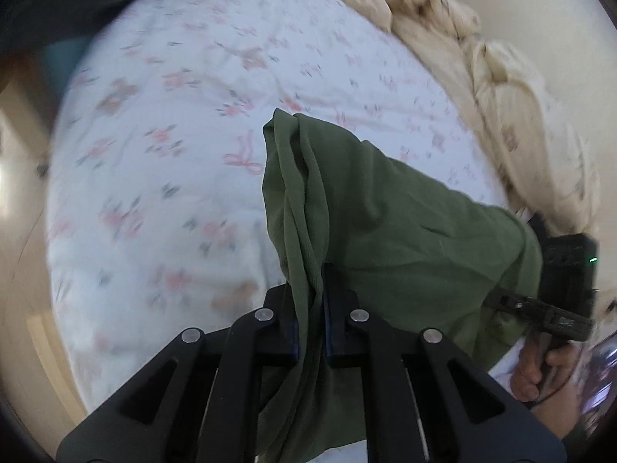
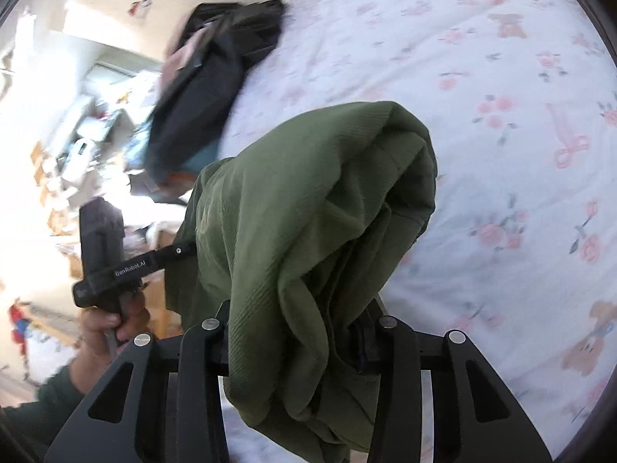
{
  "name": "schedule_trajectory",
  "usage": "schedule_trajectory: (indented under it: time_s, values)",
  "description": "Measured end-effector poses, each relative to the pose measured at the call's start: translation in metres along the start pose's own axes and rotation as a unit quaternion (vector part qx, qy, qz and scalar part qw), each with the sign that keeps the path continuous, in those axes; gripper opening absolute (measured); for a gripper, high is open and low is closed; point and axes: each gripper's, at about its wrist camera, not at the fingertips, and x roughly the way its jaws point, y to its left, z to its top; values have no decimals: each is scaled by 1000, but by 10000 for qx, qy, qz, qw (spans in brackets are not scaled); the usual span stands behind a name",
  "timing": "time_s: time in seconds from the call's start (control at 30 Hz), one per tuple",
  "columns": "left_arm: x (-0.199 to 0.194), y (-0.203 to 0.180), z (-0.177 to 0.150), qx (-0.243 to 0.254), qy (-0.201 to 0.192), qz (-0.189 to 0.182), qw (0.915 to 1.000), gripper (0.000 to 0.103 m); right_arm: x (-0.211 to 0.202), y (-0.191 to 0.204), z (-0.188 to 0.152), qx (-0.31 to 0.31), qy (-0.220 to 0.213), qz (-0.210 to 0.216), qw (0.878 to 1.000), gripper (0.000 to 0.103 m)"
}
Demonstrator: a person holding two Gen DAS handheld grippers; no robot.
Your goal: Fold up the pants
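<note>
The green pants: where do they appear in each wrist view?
Left wrist view: green pants run from bottom centre, clamped in the left tongs, to the right.
Right wrist view: they fill the centre, draped over the right tongs.
Shared landmark: floral bedsheet.

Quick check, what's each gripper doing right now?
Left gripper: shut on the olive-green fabric pants, held above the floral bedsheet.
Right gripper: fingers buried in bunched pants cloth; appears shut on it.

Both wrist views look closely down, sharing the floral bedsheet (image 1: 173,154).
</note>
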Motion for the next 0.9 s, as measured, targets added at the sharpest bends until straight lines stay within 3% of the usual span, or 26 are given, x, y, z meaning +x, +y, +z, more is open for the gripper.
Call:
schedule_trajectory:
  time_s: [0.13,0.23,0.3,0.33,0.4,0.5,0.6,0.7,0.73,0.77,0.83,0.9]
  values:
    - [-29,24,-32,-854,76,-111,9963,6,12,4,-6,413,719,555,9950,42]
    - [0,46,-57,-1331,541,-84,9896,7,38,-7,5,410,907,51,9950,44]
    - [27,61,-68,-1592,810,150,9838,7,60,-19,15,365,961,-355,9941,50]
    - [42,66,-68,-1486,918,421,9837,7,66,-23,17,410,993,-497,9930,51]
    - [46,74,-61,-1425,672,771,9845,6,78,-43,12,588,1249,-867,9866,55]
    - [39,80,-42,-1136,233,880,9894,6,62,-53,8,822,1189,-961,9848,59]
    - [24,90,-38,-1495,-113,636,9867,7,42,-44,9,589,983,-1429,9831,70]
    - [14,87,-35,-1579,-456,523,9850,12,5,-28,14,208,391,-1884,9811,70]
    - [15,86,-35,-1539,-451,458,9860,22,-2,-24,18,155,206,-1925,9810,70]
    - [19,84,-34,-1488,-385,330,9876,39,-13,-20,20,139,-84,-1849,9826,70]
    - [30,79,-35,-1428,-215,242,9892,53,-19,-18,23,195,-342,-1529,9875,70]
    - [45,73,-37,-1400,38,344,9895,53,-13,-12,30,137,-433,-1379,9894,70]
